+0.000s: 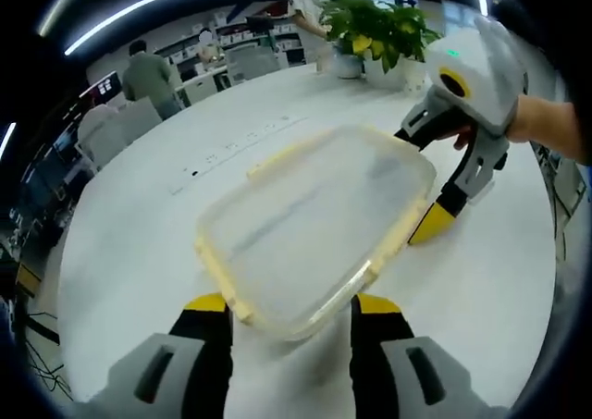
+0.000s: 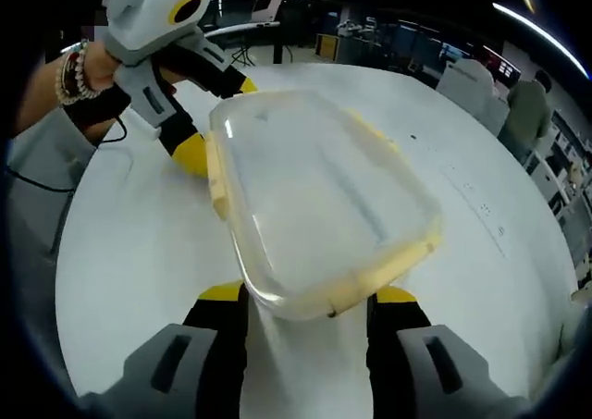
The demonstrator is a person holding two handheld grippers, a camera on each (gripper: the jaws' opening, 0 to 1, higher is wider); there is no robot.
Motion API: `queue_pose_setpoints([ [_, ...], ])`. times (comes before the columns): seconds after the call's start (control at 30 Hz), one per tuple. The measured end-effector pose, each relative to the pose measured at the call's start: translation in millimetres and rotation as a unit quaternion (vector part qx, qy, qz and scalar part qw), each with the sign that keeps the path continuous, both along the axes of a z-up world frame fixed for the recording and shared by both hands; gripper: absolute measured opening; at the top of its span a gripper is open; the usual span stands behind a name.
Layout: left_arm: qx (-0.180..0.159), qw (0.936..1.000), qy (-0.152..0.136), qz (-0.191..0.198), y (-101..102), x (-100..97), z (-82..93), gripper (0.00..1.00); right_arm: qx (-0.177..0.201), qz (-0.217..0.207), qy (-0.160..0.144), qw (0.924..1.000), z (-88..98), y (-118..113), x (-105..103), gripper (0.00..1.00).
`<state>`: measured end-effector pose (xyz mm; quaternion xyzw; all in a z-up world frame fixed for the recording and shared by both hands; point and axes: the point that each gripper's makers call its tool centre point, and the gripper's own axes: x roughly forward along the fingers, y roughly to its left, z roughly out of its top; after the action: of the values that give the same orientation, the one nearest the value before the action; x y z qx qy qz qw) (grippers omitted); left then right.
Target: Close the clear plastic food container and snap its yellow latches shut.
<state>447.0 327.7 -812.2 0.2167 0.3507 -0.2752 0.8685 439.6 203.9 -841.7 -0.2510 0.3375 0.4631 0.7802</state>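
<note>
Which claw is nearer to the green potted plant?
Right. The right claw is at the clear plastic container's end facing the green potted plant; the left claw is at the opposite end.

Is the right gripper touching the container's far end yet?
Touching. In the left gripper view, the right gripper straddles the clear food container, jaws against its yellow-edged end, no gap visible.

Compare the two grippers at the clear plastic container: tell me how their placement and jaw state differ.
The left gripper stands at one short end of the clear plastic food container with yellow latches, jaws wide open either side of that end. The right gripper stands at the opposite short end, its jaws likewise spread. In the left gripper view, one yellow tip of the right gripper rests on the white round table beside the container. Both have yellow-tipped black jaws and grey bodies.
</note>
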Motion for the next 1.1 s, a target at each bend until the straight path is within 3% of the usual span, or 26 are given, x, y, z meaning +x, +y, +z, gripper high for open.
queue_pose_setpoints([
  [0.47, 0.015, 0.9998, 0.002, -0.013, 3, 24.4, 0.5, 0.45, 0.01, -0.014, -0.001, 0.9998, -0.6, 6, 20, 0.52],
  [0.8, 0.03, 0.9993, -0.006, -0.022, 8, 25.2, 2.9, 0.44, 0.012, -0.014, -0.006, 0.9998, 2.9, 4, 22, 0.49],
  [0.93, 0.025, 0.9995, -0.014, -0.017, 10, 23.9, 9.6, 0.45, 0.02, -0.015, -0.003, 0.9997, 8.3, 3, 19, 0.52],
  [1.1, 0.021, 0.9993, -0.021, -0.021, 6, 12.5, 19.7, 0.56, 0.022, -0.022, -0.006, 0.9995, 16.6, 0, 9, 0.61],
])
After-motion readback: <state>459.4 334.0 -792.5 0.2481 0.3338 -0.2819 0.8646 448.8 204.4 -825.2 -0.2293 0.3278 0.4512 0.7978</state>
